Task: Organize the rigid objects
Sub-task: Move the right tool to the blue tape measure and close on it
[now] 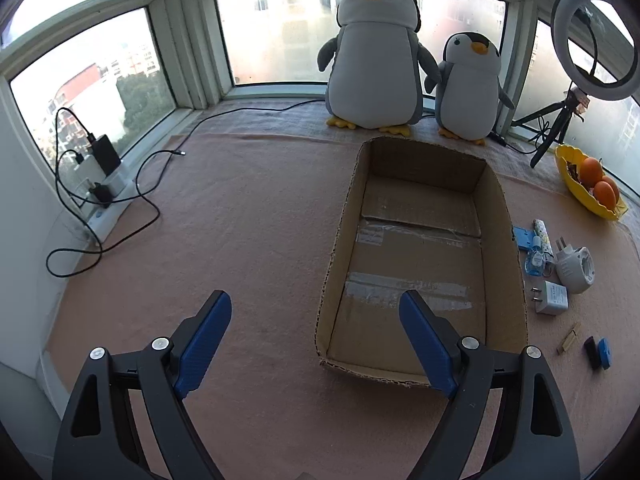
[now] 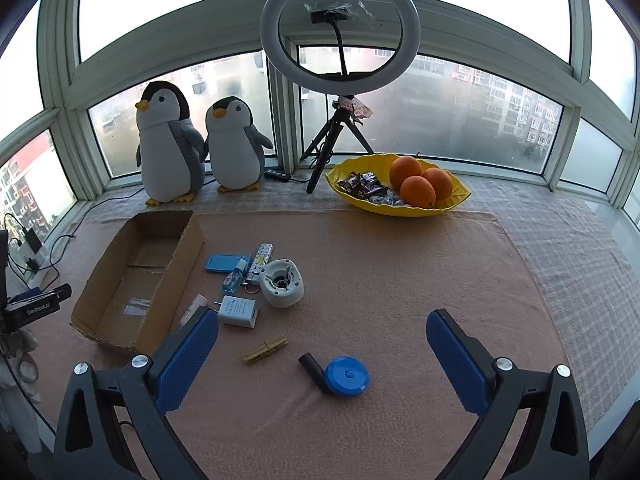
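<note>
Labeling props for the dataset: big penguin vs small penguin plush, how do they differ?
The big penguin is taller and wider than the small penguin. In the right wrist view the big one faces left with a dark hood; the small one stands to its right, nearer the ring light. Both are grey and white, upright, at the window.

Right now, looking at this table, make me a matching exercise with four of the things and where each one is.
Things:
1. oranges
2. blue round case
3. wooden clothespin
4. cardboard box

Places:
A. open and empty, in front of the penguins
B. in the yellow bowl
C. touching the short black cylinder
D. alone on the cloth, just in front of the white charger

Pairs: 1-B, 2-C, 3-D, 4-A
</note>
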The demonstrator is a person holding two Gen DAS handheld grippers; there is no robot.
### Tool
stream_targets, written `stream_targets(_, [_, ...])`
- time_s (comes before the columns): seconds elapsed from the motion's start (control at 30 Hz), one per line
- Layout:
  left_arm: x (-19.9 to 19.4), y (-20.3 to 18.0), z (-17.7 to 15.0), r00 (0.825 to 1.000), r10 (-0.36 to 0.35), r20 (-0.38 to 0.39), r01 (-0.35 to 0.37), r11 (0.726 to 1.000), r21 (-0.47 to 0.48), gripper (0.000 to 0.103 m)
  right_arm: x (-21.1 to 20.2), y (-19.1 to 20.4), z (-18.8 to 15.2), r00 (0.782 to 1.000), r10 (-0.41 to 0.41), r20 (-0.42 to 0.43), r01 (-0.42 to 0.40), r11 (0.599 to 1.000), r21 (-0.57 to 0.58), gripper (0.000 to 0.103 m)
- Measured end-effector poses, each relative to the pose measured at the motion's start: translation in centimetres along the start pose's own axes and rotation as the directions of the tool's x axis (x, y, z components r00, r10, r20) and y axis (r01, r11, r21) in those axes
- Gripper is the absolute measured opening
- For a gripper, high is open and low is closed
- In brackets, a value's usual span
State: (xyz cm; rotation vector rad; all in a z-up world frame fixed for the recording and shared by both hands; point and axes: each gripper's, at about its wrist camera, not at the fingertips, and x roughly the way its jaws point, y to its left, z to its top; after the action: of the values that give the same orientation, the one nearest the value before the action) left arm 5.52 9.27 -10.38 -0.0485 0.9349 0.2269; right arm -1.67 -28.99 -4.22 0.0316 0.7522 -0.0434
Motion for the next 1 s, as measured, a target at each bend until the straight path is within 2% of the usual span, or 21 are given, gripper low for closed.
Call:
stream_targets(0.23, [4.0, 0.7, -0.9, 0.996, 0.020, -0.087, -0.022, 1.000, -0.019, 0.085, 0.9, -3.5, -1.8, 0.999, -0.022, -0.031, 0.023, 0.999, 0.040, 0.103])
stream_targets(0.3, [4.8, 0.7, -1.0, 0.994, 0.029, -0.106, -0.030, 0.999, -0.013, 0.079, 1.5, -4.1, -2.4, 0.999, -0.020, -0.049, 0.022, 0.999, 0.038, 0.103])
stream_targets(0.6, [6.9, 0.2, -1.2, 0.990, 0.021, -0.137, -0.021, 1.000, 0.000, 0.075, 5.4, -5.2, -4.8, 0.987, 0.027, -0.160, -0.019, 0.999, 0.049, 0.103])
stream_targets(0.67, [7.2, 0.0, -1.2, 0.989, 0.014, -0.144, -0.013, 1.000, 0.004, 0.069, 6.5, -5.2, -5.3, 0.982, 0.017, -0.187, -0.009, 0.999, 0.045, 0.103])
stream_targets(0.7, [7.4, 0.0, -1.2, 0.988, 0.012, -0.152, -0.011, 1.000, 0.007, 0.063, 7.0, -5.2, -5.6, 0.980, 0.020, -0.198, -0.011, 0.999, 0.047, 0.103])
stream_targets(0.8, [7.9, -0.2, -1.3, 0.987, 0.007, -0.164, -0.006, 1.000, 0.010, 0.059, 8.4, -5.2, -6.1, 0.972, 0.044, -0.230, -0.030, 0.998, 0.063, 0.103])
stream_targets(1.0, [8.6, -0.4, -1.4, 0.985, -0.002, -0.173, 0.004, 1.000, 0.014, 0.043, 10.2, -4.8, -6.7, 0.963, 0.049, -0.263, -0.036, 0.998, 0.056, 0.102])
